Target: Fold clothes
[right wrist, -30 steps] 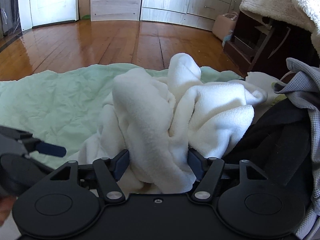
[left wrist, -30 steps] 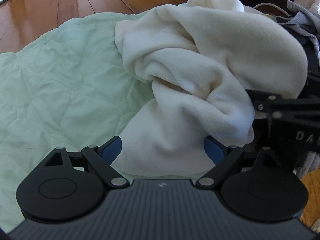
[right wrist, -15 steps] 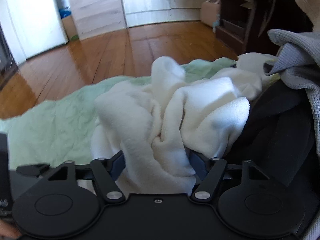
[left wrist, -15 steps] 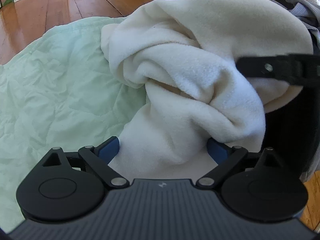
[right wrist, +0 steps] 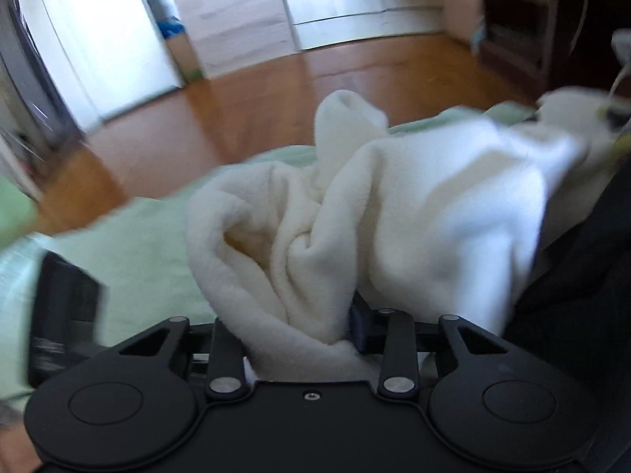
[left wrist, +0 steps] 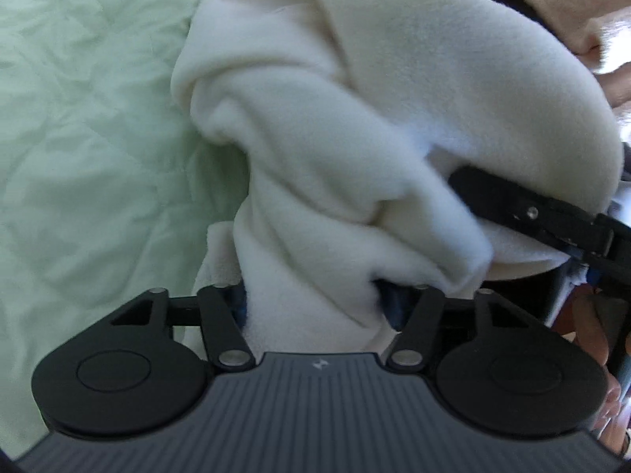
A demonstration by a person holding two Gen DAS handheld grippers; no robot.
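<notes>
Two tongs — left tongs, right tongs — closing on one cream fleece garment.

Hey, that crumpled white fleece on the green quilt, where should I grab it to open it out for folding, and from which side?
Grip two separate outer edges, not the twisted middle. The white fleece is bunched into a knot, so pulling apart untwists it. The left gripper and right gripper are closing on folds at its near side, low over the green quilt, which looks sensible.
</notes>
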